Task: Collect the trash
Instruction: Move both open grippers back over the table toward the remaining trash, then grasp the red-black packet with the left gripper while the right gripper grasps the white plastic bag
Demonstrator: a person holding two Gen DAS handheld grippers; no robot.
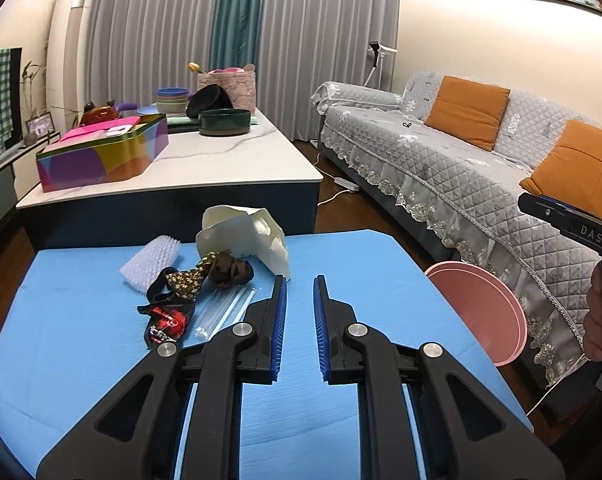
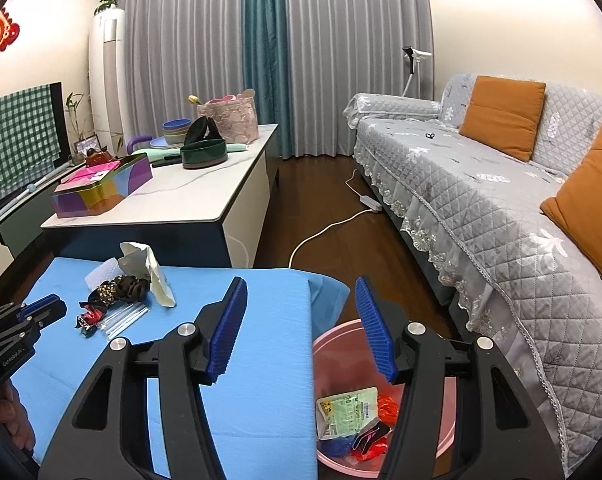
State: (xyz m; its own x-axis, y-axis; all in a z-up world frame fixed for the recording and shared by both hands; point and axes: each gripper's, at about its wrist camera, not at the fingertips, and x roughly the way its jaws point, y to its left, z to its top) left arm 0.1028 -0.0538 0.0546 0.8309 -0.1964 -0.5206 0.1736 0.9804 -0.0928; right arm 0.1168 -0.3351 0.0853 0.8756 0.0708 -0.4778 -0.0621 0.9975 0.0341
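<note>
Hovering empty: left gripper (image 1: 300,280) barely parted, right gripper (image 2: 301,284) wide. Could snag dark cloth (image 1: 229,270) alongside clear wrapper (image 1: 225,308).

Left gripper (image 1: 300,280) and right gripper (image 2: 301,284) both hold jaws parted, empty.

On the table (image 1: 341,264) a cluster of trash lay toward the far left: a foam pad (image 1: 151,261) leftmost, a crumpled bag (image 1: 245,236) to its right, a patterned wrapper (image 1: 209,272) before both, with a snack packet (image 1: 167,320) and clear sleeves (image 1: 225,312) nearest. The bin (image 2: 333,344) stood off the table's right edge, between it and the sofa (image 2: 481,200), wrappers (image 2: 349,412) inside. A longer counter (image 1: 205,160) stood behind the table.
</note>
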